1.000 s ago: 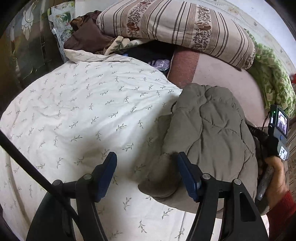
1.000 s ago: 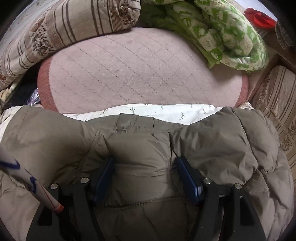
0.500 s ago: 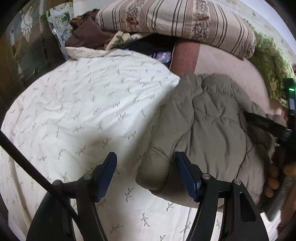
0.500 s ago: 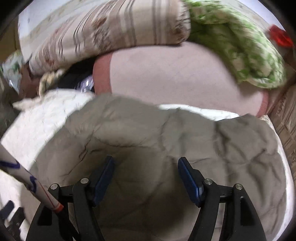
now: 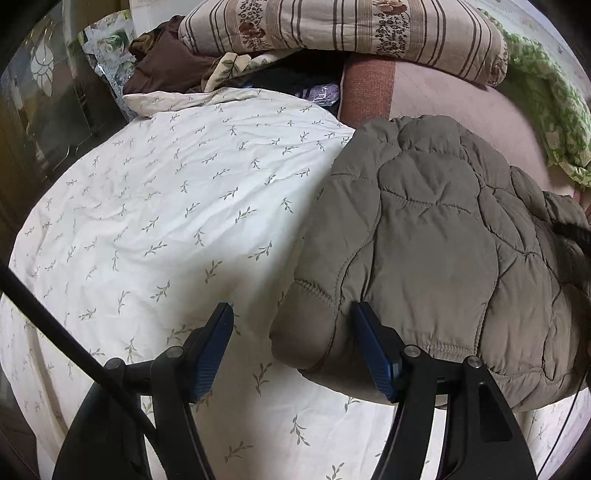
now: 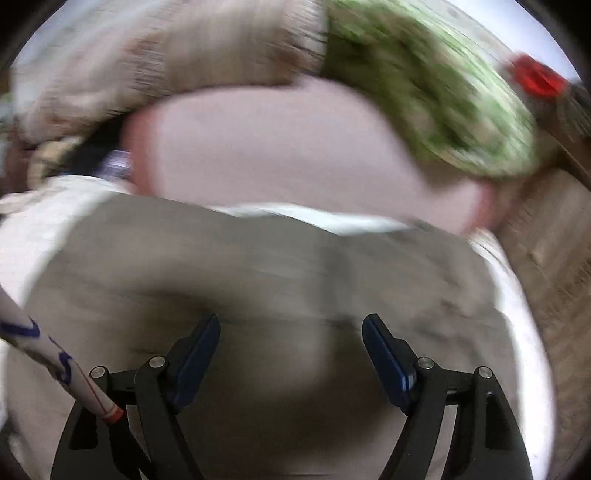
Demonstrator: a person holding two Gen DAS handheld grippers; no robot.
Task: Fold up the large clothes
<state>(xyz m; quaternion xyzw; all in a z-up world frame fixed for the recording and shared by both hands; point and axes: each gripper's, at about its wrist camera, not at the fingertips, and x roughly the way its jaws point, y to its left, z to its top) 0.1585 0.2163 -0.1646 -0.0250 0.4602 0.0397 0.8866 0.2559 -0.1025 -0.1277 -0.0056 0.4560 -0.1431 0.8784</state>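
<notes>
Jacket (image 5: 436, 236), quilted olive, lay bunched on leaf-print duvet (image 5: 166, 206) | L wrist view: left gripper (image 5: 291, 339) jaws apart, cuff edge betw pads, not pinched; striped pillow (image 5: 343, 33) behind | R wrist view (blurred): right gripper (image 6: 291, 350) jaws wide, just been opening, above jacket (image 6: 258, 280), nothing gripped.

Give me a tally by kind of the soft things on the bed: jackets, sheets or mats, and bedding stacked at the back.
Quilted jackets: 1, the olive jacket
Flat covers: 2, the leaf-print sheet and the pink mat
Stacked bedding: 2, the striped quilt and the green floral quilt
Total: 5
</notes>
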